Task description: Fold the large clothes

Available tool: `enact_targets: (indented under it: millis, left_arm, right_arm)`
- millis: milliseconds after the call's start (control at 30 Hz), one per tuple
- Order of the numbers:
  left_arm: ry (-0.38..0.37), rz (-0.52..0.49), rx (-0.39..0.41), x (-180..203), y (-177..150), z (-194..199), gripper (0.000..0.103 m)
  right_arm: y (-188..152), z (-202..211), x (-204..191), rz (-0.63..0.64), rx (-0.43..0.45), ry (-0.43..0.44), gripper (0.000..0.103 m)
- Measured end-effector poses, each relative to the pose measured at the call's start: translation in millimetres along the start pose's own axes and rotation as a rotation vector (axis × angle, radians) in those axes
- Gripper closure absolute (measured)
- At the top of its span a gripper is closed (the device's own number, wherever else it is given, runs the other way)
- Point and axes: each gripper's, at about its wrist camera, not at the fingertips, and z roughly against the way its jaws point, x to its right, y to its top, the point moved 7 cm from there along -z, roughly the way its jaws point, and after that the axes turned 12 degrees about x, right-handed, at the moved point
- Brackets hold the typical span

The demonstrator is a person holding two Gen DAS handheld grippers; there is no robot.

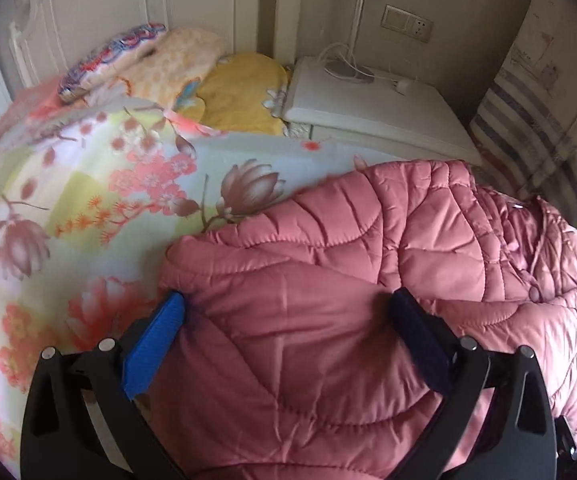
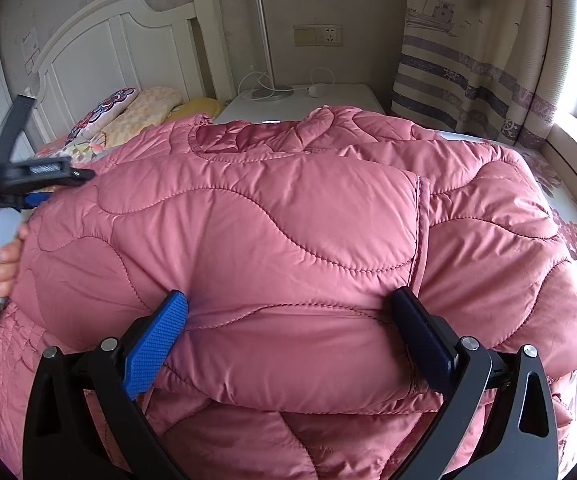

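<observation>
Your pink quilted jacket [image 2: 272, 216] lies spread on the floral bedsheet [image 1: 88, 184], collar toward the white nightstand [image 2: 300, 100]. Your left gripper [image 1: 288, 312] and right gripper [image 2: 292, 312] both stand wide, each straddling a thick fold, probably pressing the padding flat

One pink quilted jacket [image 2: 272, 240], three pillows [image 1: 144, 60], two grippers [image 1: 288, 312].

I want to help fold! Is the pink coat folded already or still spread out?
Partly folded. The pink coat has one quilted layer lapped over another, bunched between the wide-open right tongs; it isn't a neat bundle.
</observation>
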Motion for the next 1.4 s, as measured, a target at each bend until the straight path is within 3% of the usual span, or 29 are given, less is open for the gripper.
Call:
enact_targets:
  millis: [33, 133, 200, 267, 433, 500, 667, 767, 867, 1133, 1267, 1400]
  left_arm:
    - [0.021, -0.006, 0.037, 1.0, 3.4, 9.1, 0.002]
    - [-0.037, -0.046, 0.139, 17.7, 8.8, 33.9, 0.002]
    - [-0.062, -0.103, 0.123, 31.6, 5.7, 32.6, 0.002]
    - [-0.049, -0.168, 0.057, 40.4, -4.4, 13.7, 0.002]
    - [-0.01, -0.132, 0.062, 33.5, -11.4, 9.2, 0.002]
    - [0.036, -0.119, 0.086, 30.6, -11.8, 26.8, 0.002]
    - [-0.013, -0.118, 0.243, 50.9, -44.5, 120.3, 0.002]
    - [-0.003, -0.186, 0.227, 63.1, -78.9, 133.0, 0.002]
    - [0.006, -0.207, 0.155, 64.4, -109.0, 108.4, 0.002]
    - [-0.024, -0.183, 0.168, 60.7, -115.8, 101.9, 0.002]
    - [-0.022, -0.185, 0.167, 60.2, -114.7, 99.8, 0.002]
    - [-0.026, -0.181, 0.166, 59.7, -114.3, 99.9, 0.002]
  right_arm:
    - [0.3, 0.1, 0.2, -0.001, 0.0, 0.0, 0.005]
    - [0.0, -0.1, -0.2, -0.004, -0.001, 0.004, 0.005]
    - [-0.1, -0.2, -0.4, -0.004, -0.001, 0.004, 0.005]
    - [0.1, -0.2, -0.5, -0.005, 0.0, 0.004, 0.005]
    - [-0.5, 0.4, -1.0, -0.003, 0.002, 0.012, 0.005]
    - [-0.1, -0.2, 0.1, -0.004, 0.001, 0.013, 0.005]
    - [-0.4, 0.3, 0.1, -0.003, 0.002, 0.012, 0.005]
    - [-0.3, 0.3, 0.1, -0.002, 0.001, 0.01, 0.005]
    - [-0.2, 0.7, 0.5, 0.001, 0.002, 0.006, 0.005]
    - [10.6, 14.2, 7.5, -0.019, 0.0, -0.005, 0.005]
    - [46.1, 25.9, 47.2, -0.075, 0.059, -0.104, 0.005]
    - [57.7, -7.2, 101.5, -0.093, -0.037, -0.257, 0.005]
